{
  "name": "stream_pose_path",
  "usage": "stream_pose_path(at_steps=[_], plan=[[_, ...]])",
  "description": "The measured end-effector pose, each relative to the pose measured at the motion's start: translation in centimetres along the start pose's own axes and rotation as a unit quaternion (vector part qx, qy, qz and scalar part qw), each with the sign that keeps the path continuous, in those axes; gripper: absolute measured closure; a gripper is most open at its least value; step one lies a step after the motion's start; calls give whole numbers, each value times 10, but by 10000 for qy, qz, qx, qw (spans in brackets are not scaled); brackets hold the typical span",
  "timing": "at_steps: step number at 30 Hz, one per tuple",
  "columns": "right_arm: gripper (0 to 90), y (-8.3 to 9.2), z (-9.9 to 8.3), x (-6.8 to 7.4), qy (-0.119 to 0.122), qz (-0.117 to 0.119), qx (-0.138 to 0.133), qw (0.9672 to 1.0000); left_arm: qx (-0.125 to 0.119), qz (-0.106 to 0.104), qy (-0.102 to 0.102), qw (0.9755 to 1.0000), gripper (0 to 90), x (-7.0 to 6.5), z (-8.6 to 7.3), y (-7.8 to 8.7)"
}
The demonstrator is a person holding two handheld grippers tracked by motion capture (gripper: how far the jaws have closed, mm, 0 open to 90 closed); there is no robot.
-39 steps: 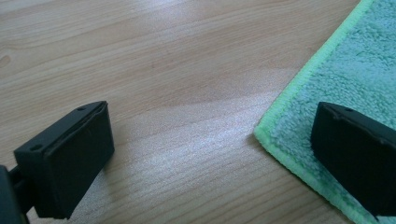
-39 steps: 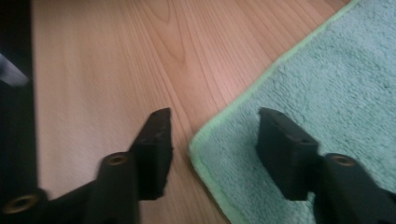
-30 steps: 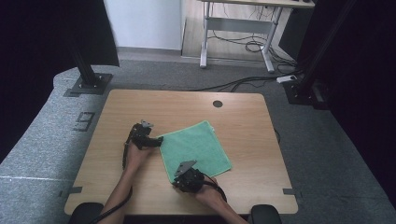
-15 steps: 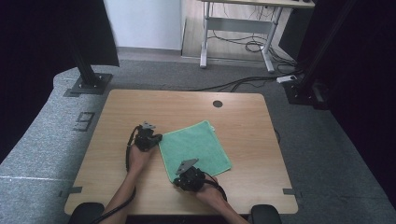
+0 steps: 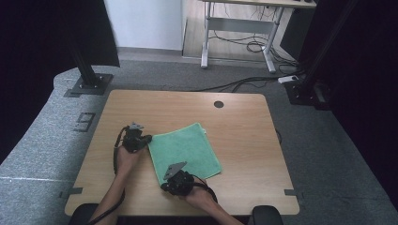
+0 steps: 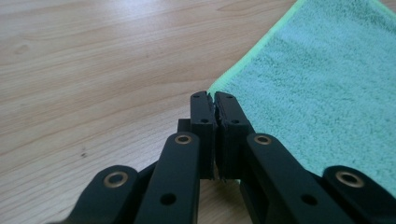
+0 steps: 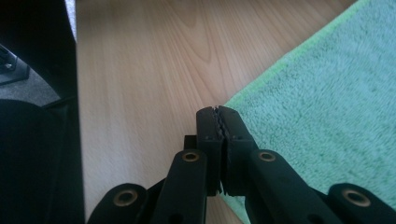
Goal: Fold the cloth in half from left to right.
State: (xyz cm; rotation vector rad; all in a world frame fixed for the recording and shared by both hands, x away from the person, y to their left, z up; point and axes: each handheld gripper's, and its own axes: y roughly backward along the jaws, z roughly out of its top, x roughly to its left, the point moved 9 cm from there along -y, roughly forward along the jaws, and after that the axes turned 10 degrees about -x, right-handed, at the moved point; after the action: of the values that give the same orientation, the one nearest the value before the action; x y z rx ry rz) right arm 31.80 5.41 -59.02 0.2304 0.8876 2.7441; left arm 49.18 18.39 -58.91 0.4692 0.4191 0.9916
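High view: green towel (image 5: 184, 152) flat on the wooden counter (image 5: 244, 136), mid-counter toward the person's edge. Left gripper (image 5: 146, 139) at the towel's left corner, right gripper (image 5: 168, 180) at its near corner, likely set for a lift or fold.

Left gripper view: jaws fully closed, pinching the towel corner (image 6: 303, 79).

Right gripper view: jaws clamped on the towel corner (image 7: 322, 107). No readable writing anywhere.
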Motion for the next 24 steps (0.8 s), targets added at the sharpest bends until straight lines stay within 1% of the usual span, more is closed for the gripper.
stream_pose_path(at_steps=[4,6,7,8,11,15,19,24], plan=[[871,4,7,1,48,3,-74,10000,-26,15,-66,10000,865,0,6,5],[871,9,9,-2,19,-42,-134,9999,-63,0,-76,10000,865,-2,12,5],[871,16,11,-5,19,-112,-199,9997,-79,-6,-92,9999,864,-4,15,5],[871,16,11,-5,19,-112,-199,9997,-91,-15,-107,9999,864,-6,18,4],[871,29,13,-11,-2,-246,-303,9992,-102,-53,-184,9998,864,-13,28,0],[872,43,11,-20,-41,-408,-378,9984,-115,-112,-290,9995,864,-24,42,-9],[872,58,6,-31,-77,-611,-403,9973,-103,-156,-396,9990,864,-35,52,-20],[872,76,-5,-46,-238,-852,-445,9951,-69,-185,-494,9986,864,-47,61,-35]])
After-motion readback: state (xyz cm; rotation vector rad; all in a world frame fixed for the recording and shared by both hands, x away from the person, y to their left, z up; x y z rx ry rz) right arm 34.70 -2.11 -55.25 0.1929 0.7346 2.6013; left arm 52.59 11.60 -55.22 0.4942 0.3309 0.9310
